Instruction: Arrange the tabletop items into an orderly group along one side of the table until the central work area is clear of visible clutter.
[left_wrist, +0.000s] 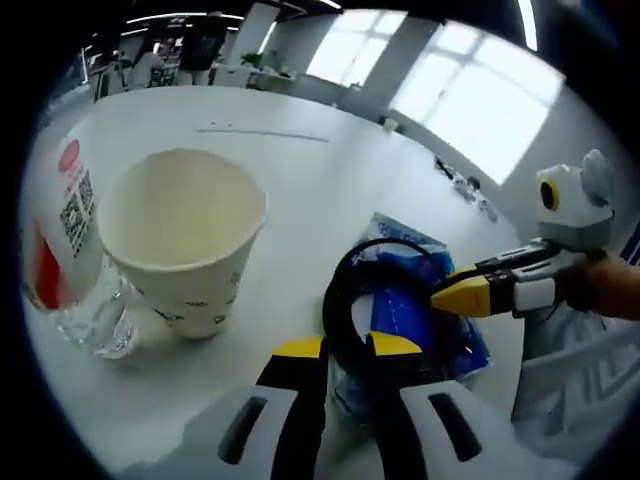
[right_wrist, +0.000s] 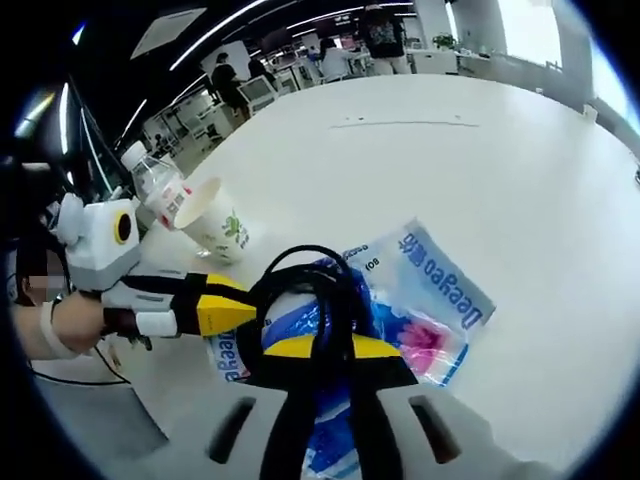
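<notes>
In the left gripper view, a clear plastic bottle with a red-and-white label (left_wrist: 70, 250) stands at the left, its top cut off; touching it, an open cream paper cup (left_wrist: 185, 240); then a coiled black cable (left_wrist: 385, 300) lying on a blue-and-white plastic packet (left_wrist: 440, 330), all on the white table (left_wrist: 300, 170). The left gripper (left_wrist: 347, 348) has its jaws clenched on the cable's loop; the right gripper (right_wrist: 318, 345) likewise grasps the cable, the packet's lower edge hidden behind it.

The blue packet (right_wrist: 425, 300) reads "Deeyeo"; the bottle label (left_wrist: 72, 205) carries a QR code, text illegible
</notes>
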